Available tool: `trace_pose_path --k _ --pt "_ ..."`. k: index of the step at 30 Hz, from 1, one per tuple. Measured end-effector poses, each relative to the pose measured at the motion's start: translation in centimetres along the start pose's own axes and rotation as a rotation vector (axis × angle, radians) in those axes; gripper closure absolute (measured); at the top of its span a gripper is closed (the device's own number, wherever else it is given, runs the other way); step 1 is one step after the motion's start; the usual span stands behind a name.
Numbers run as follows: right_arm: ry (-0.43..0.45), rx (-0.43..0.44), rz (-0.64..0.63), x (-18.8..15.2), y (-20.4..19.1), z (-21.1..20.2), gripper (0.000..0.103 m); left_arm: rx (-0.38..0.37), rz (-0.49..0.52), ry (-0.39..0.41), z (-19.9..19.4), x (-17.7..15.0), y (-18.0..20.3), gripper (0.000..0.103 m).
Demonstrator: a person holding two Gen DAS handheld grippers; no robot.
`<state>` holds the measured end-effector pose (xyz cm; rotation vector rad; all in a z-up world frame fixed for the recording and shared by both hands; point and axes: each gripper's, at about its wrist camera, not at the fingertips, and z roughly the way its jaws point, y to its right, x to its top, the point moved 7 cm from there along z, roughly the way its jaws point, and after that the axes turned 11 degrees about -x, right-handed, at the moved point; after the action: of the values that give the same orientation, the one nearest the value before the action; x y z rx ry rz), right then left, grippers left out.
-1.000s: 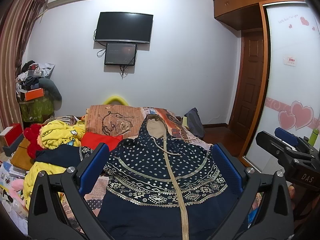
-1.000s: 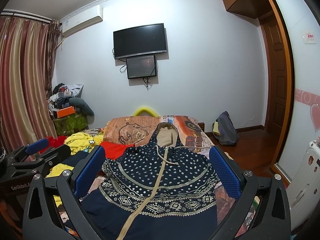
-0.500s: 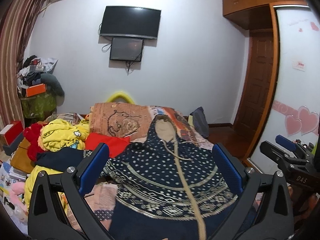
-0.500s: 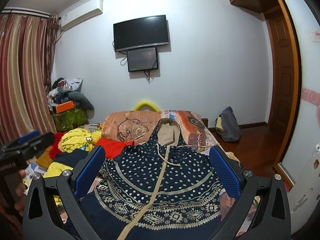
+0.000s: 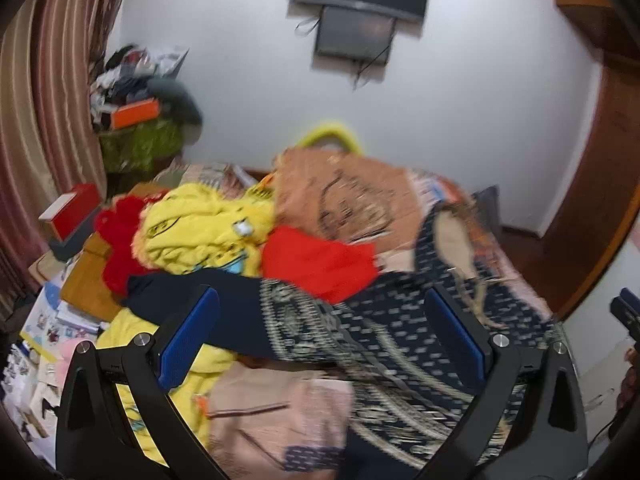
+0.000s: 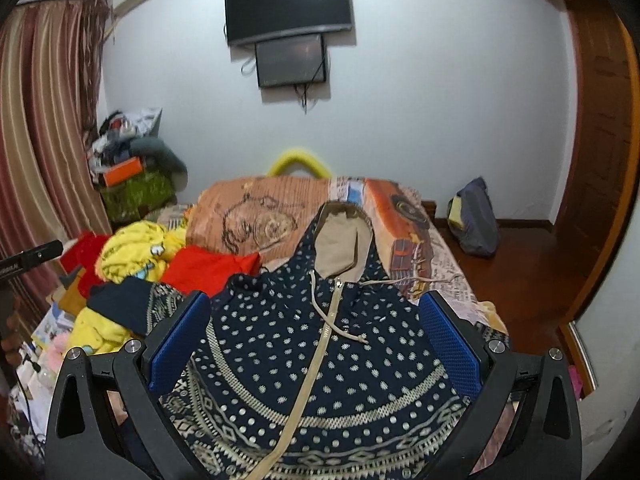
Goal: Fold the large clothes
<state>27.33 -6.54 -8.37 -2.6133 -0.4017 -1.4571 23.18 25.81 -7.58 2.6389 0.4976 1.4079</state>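
A navy hooded jacket [image 6: 320,360] with beige dots, patterned bands and a beige zip lies flat, front up, on the bed, hood pointing to the far wall. Its left sleeve [image 5: 224,296] stretches out over the pile of clothes. My left gripper [image 5: 320,340] hangs open above that sleeve and the jacket's left side, nothing between its blue pads. My right gripper [image 6: 316,344] is open over the jacket's chest, also holding nothing. The jacket's hem is hidden below both views. The left wrist view is blurred.
Yellow clothes [image 5: 200,232] and red clothes [image 5: 316,260] are heaped left of the jacket. An orange printed blanket [image 6: 264,216] lies folded at the bed's head. A bag [image 6: 474,220] sits on the wooden floor right of the bed. Cluttered shelves stand by the curtain [image 6: 48,140].
My left gripper has swung left and tipped down, so the sleeve and the clothes pile now fill its view. The right gripper has dropped slightly toward the jacket. Both remain open.
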Motion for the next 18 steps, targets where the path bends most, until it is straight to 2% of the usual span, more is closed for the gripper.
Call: trace_pose_path --k 4,6,13,18 --pt "-0.095 0.004 -0.015 -0.4 -0.4 4.1 0.0 0.044 -0.066 -0.081 3.6 -0.4 -5.2 0.0" --pt "-0.143 -0.002 -0.021 -1.1 -0.6 6.3 0.0 0.032 -0.109 -0.131 5.7 -1.2 -7.8 0.0" --pt "-0.287 -0.074 -0.09 -4.5 -1.2 12.8 0.0 -0.004 -0.38 -0.299 11.7 -7.1 -16.5 0.0" --pt "-0.353 -0.066 -0.115 -6.9 -1.8 15.4 0.0 -0.004 -0.498 -0.34 13.9 -10.1 -20.9 0.0"
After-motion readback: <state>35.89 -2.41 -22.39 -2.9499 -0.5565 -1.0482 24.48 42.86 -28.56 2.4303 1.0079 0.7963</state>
